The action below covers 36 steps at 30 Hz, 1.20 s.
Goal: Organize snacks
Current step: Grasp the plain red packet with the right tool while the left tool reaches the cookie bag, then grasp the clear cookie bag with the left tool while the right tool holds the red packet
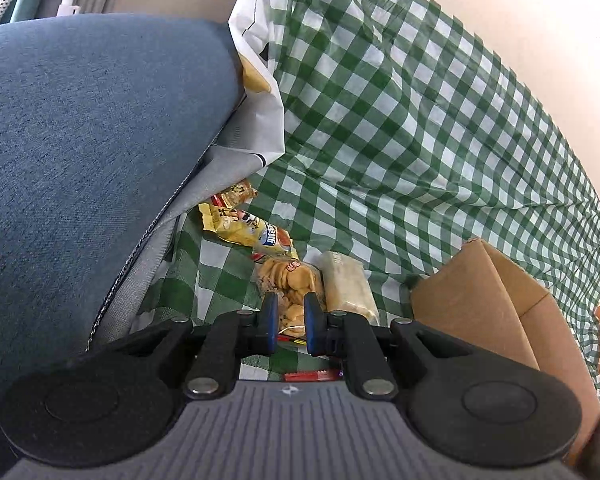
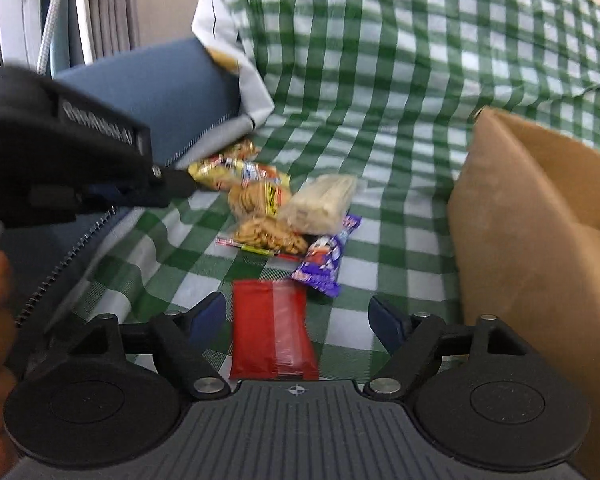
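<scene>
Lying between right gripper fingers: red packet

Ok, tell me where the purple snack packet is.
In the right wrist view, the purple packet lies on the checked cloth between the red packet and the cardboard box.

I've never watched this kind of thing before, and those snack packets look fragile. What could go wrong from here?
1. The left gripper has its fingers nearly shut around the clear cookie packet; squeezing harder might crack the cookies.
2. The snacks lie in a tight heap, so lifting that packet could drag the pale wafer packet along.
3. The right gripper is open over the red packet, but the picture is blurred, so it may close off-centre.
</scene>
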Each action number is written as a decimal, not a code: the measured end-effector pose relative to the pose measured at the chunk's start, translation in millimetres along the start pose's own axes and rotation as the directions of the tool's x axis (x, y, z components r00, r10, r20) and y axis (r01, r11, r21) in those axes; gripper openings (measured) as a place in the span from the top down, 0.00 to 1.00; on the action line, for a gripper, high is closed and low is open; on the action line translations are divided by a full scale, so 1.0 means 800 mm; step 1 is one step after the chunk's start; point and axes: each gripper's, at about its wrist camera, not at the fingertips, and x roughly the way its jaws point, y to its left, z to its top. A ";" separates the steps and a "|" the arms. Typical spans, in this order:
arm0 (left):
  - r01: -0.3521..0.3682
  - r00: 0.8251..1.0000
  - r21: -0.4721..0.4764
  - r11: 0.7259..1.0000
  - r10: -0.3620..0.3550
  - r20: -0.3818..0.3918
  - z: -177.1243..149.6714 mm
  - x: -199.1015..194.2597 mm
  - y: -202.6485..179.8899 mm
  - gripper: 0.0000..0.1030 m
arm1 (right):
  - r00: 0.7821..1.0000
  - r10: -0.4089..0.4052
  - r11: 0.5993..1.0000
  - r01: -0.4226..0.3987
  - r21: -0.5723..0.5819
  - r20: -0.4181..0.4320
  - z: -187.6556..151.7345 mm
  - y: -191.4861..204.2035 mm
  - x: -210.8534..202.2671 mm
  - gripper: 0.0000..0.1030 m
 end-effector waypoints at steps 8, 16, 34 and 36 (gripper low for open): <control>-0.011 1.000 0.017 1.000 0.011 -0.017 -0.002 0.012 -0.002 0.86 | 0.992 0.071 0.997 -0.074 -0.024 -0.105 -0.016 0.001 0.029 0.54; -0.020 0.998 0.071 0.997 0.024 -0.054 -0.004 0.054 -0.026 0.84 | 0.988 0.112 0.991 -0.119 -0.054 -0.109 -0.025 -0.012 -0.039 0.55; -0.045 0.997 0.197 0.979 0.058 -0.060 -0.018 0.061 -0.043 0.81 | 0.986 0.096 0.995 -0.098 -0.009 -0.139 -0.068 -0.031 -0.055 0.55; -0.052 0.997 0.206 0.977 0.064 -0.051 -0.021 0.046 -0.045 0.82 | 0.986 0.097 0.995 -0.097 0.004 -0.133 -0.068 -0.034 -0.060 0.55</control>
